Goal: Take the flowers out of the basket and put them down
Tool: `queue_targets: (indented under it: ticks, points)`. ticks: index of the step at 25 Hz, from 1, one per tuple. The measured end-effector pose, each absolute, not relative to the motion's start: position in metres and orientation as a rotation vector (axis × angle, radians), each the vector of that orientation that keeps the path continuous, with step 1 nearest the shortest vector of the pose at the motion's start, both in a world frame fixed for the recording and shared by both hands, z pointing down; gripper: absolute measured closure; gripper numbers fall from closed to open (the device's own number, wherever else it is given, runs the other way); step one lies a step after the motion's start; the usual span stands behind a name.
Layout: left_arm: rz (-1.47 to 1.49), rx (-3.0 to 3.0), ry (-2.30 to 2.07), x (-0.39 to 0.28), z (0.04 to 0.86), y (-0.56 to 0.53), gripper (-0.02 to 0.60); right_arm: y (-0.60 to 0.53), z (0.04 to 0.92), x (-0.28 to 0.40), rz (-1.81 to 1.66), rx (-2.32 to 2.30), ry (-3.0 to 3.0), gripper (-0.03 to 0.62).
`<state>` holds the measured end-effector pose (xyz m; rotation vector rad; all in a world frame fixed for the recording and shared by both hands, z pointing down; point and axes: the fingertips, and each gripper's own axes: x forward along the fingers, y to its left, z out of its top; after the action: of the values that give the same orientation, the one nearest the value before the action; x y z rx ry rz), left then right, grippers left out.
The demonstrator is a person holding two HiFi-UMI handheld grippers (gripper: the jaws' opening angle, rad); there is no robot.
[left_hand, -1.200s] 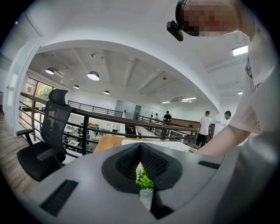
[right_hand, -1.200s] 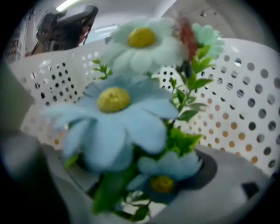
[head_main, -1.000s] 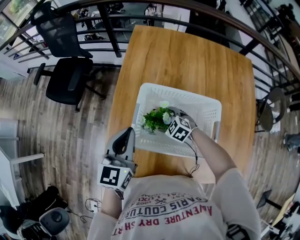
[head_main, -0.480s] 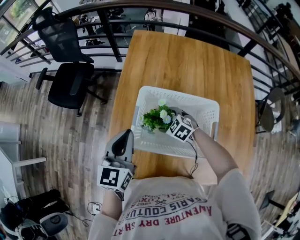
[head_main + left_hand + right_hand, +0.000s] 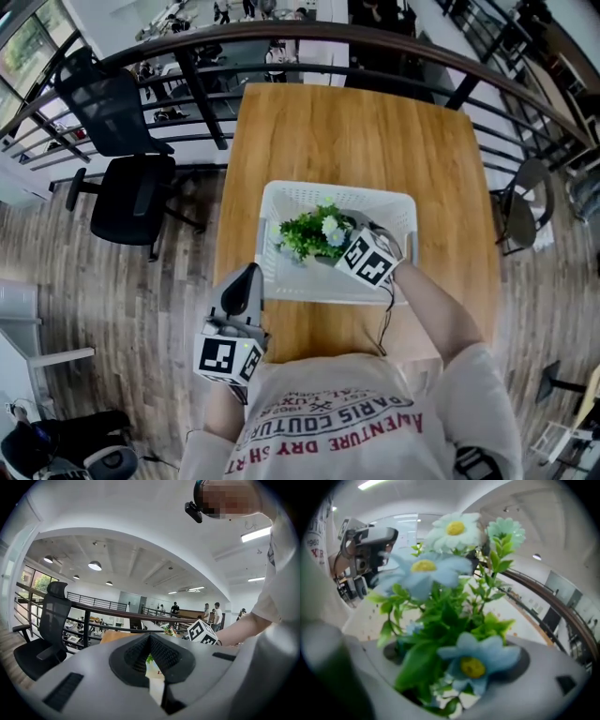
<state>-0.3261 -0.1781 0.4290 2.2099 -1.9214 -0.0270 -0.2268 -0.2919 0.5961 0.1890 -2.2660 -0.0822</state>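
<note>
The head view looked steeply down over the table (image 5: 356,141). The left gripper view faced 1 o'clock, distant; the right gripper view faced 10 o'clock, close. All shared the flowers (image 5: 309,234).

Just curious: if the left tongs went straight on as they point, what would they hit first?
The left tongs would probably meet the white basket first, at its near wall by the left corner; depth is unclear.
</note>
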Motion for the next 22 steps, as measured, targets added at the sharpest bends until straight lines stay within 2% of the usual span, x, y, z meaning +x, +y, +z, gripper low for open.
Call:
queue_targets:
  ticks: [9,14,22]
  points:
    - [-0.029,2.394,-1.762,-0.305,0.412,-0.181,0.571,-0.277,0.495,-0.189,-0.045,0.46,-2.377,0.109]
    - [-0.023,2.46,-1.705,-0.281,0.4,-0.195,0.571,-0.277,0.47,-0.16,-0.039,0.537,-2.388,0.109]
    - [-0.057,2.486,-1.681,-0.186,0.392,-0.209,0.571,-0.288,0.447,-0.053,-0.025,0.643,-2.416,0.109]
